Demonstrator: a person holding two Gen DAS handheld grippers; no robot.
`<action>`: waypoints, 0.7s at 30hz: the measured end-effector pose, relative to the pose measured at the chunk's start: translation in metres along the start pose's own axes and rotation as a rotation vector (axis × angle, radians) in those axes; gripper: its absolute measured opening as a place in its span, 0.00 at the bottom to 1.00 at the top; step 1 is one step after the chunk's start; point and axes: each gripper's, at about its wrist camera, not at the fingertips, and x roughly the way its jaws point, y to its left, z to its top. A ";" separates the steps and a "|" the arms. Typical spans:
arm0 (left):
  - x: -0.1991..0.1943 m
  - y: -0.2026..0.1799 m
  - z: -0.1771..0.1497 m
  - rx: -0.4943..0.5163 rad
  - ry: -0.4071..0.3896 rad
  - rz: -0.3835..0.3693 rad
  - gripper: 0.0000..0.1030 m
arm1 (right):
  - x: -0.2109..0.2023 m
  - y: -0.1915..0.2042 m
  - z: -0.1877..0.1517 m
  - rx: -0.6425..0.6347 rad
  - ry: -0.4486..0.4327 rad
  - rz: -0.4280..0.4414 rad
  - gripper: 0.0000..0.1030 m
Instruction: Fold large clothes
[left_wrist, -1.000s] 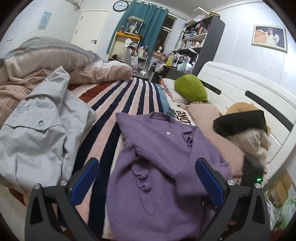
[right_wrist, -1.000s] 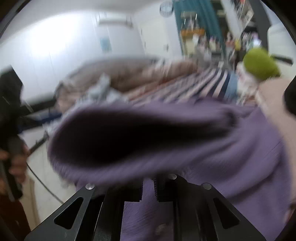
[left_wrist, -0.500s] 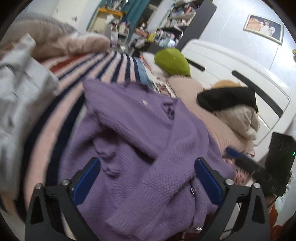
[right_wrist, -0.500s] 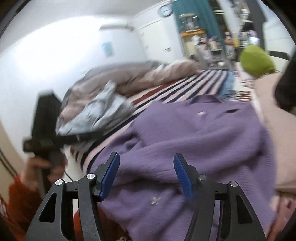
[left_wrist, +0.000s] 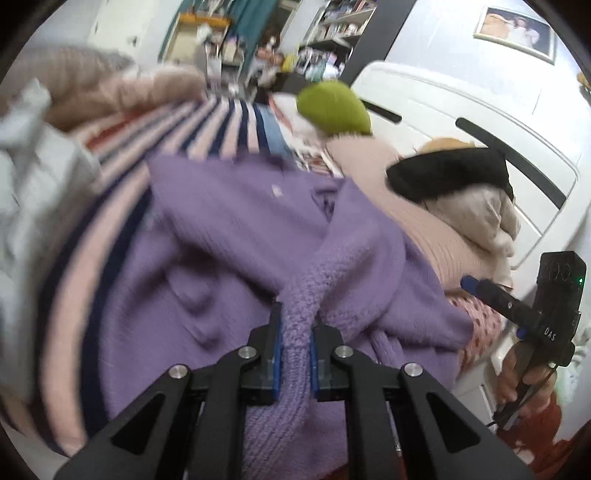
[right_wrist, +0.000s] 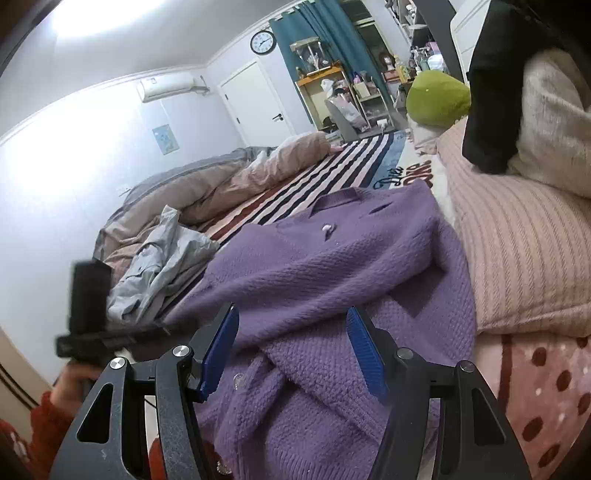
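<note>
A purple knit cardigan (left_wrist: 229, 229) lies spread on the striped bed, its sleeves folded across the body. My left gripper (left_wrist: 294, 332) is shut on a bunched fold of the cardigan near its lower edge. In the right wrist view the cardigan (right_wrist: 332, 266) lies in front of my right gripper (right_wrist: 291, 350), which is open and empty just above the crossed sleeves. The right gripper also shows in the left wrist view (left_wrist: 524, 314) at the right edge of the bed.
A grey jacket (right_wrist: 162, 266) lies crumpled on the left of the striped blanket (right_wrist: 314, 177). A pink ribbed pillow (right_wrist: 517, 251) with black and beige clothes (right_wrist: 517, 92) on it borders the cardigan on the right. A green cushion (right_wrist: 436, 96) sits further back.
My left gripper moved onto the cardigan and closed on a fold of it. My right gripper let go of the cardigan, opened and drew back.
</note>
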 end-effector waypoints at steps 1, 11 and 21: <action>-0.003 -0.001 0.003 0.034 0.002 0.031 0.10 | -0.001 0.001 0.001 -0.005 -0.003 -0.004 0.55; 0.021 0.041 -0.033 0.027 0.080 0.233 0.78 | -0.006 -0.032 -0.022 0.073 0.068 -0.110 0.56; -0.029 0.088 -0.064 -0.094 0.079 0.139 0.84 | -0.054 -0.071 -0.064 0.116 0.178 -0.099 0.67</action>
